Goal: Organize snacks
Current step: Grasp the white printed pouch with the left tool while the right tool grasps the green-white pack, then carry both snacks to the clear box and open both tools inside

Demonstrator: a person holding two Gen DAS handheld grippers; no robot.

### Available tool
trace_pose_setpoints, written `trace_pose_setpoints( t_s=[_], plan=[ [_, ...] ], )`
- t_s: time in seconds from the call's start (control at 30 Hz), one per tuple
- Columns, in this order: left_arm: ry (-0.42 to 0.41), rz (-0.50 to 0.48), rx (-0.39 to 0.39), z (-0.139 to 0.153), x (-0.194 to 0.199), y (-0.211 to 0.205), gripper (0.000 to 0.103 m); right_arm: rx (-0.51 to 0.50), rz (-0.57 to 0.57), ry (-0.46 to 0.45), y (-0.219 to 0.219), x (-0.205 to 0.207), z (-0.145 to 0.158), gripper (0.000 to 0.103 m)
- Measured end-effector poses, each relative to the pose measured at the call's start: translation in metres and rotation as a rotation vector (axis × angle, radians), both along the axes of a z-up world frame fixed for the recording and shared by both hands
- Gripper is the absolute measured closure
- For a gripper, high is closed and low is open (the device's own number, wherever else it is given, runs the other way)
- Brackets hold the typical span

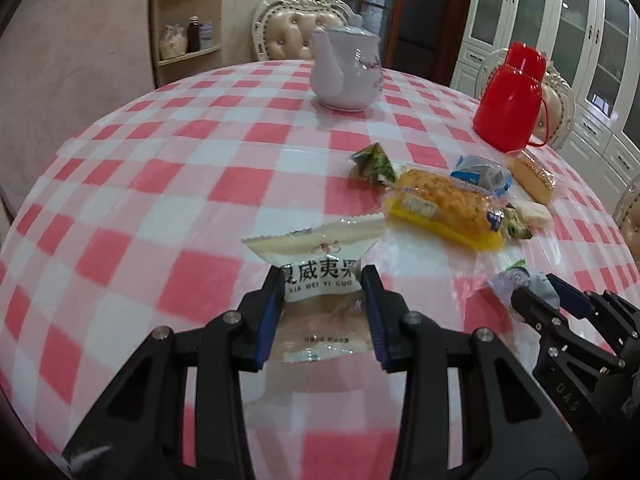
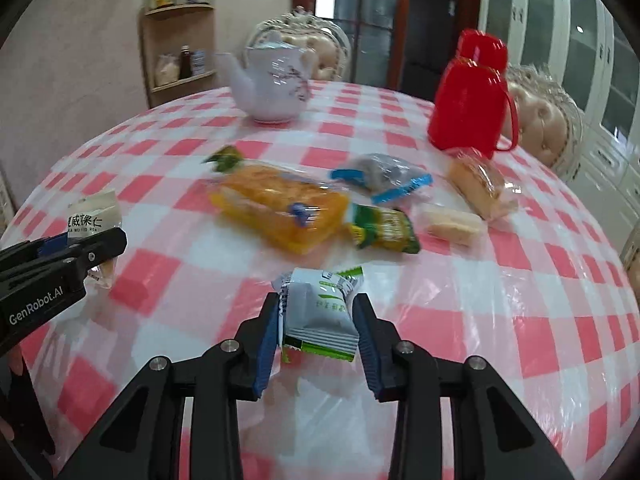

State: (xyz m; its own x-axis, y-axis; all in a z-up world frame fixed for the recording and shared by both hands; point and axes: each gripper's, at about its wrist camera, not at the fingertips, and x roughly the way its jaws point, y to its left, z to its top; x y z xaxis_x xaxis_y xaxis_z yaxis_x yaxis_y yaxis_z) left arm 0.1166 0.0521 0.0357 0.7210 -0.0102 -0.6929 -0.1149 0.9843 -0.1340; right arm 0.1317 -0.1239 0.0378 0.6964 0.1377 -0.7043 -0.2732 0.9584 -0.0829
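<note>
- The left gripper (image 1: 322, 280) has its jaws closed on a cream snack packet (image 1: 316, 276), low in the centre of the left wrist view, held above the checked cloth.
- That packet carries large black Chinese characters and beneath them the letters "XIA WEI YI GUO"; the last character is cut off by the right pad, and the small print lower down is too fine to read.
- The right gripper (image 2: 316, 312) has its jaws shut on a white-and-green snack packet (image 2: 320, 316), low in the centre of the right wrist view; its green lettering is blurred and I can't make it out.
- In the right wrist view the left gripper shows at the left edge, and its side reads "GenRobot.AI".
- In the left wrist view the right gripper's body at the lower right shows "DAS", and its packet is mostly hidden behind the fingers.
- The remaining snacks lie together on the desk (image 1: 160, 184) right of centre: a long yellow-wrapped cake (image 2: 280, 208), a green packet (image 2: 384, 232) touching its end, a blue-edged packet (image 2: 384, 178), a pale bar (image 2: 452, 224) and a clear-wrapped bun (image 2: 480, 188). Their labels are smeared by blur.
- A small green pyramid-shaped packet (image 1: 372, 162) sits just left of the yellow cake.
- A white teapot (image 1: 346, 68) and a red flask (image 1: 512, 98) stand at the far side, upper centre and upper right.
</note>
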Motion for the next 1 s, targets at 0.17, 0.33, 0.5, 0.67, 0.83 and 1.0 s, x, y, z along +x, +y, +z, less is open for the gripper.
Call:
trace_pose_setpoints(
  t_s=[0.17, 0.33, 0.5, 0.67, 0.83, 1.0],
  plan=[
    [-0.008, 0.033, -0.029, 0.001, -0.035, 0.023, 0.06, 0.002, 0.04, -0.035, 0.017, -0.038, 0.012, 0.072],
    [-0.007, 0.051, -0.047, -0.004, -0.065, 0.039, 0.06, 0.077, 0.07, -0.039, 0.023, -0.068, 0.02, 0.072],
    [-0.014, 0.074, -0.06, -0.006, -0.091, 0.051, 0.06, 0.079, 0.077, -0.047, 0.03, -0.093, 0.019, 0.072],
    [-0.028, 0.083, -0.054, -0.003, -0.11, 0.058, 0.06, 0.119, 0.112, -0.034, 0.035, -0.11, 0.016, 0.072],
    [-0.028, 0.077, -0.017, 0.0, -0.138, 0.062, 0.06, 0.248, 0.181, -0.017, 0.03, -0.13, 0.021, 0.072],
    [-0.021, 0.067, 0.099, 0.003, -0.169, 0.067, 0.06, 0.245, 0.234, -0.016, 0.046, -0.148, 0.019, 0.072]
  ],
)
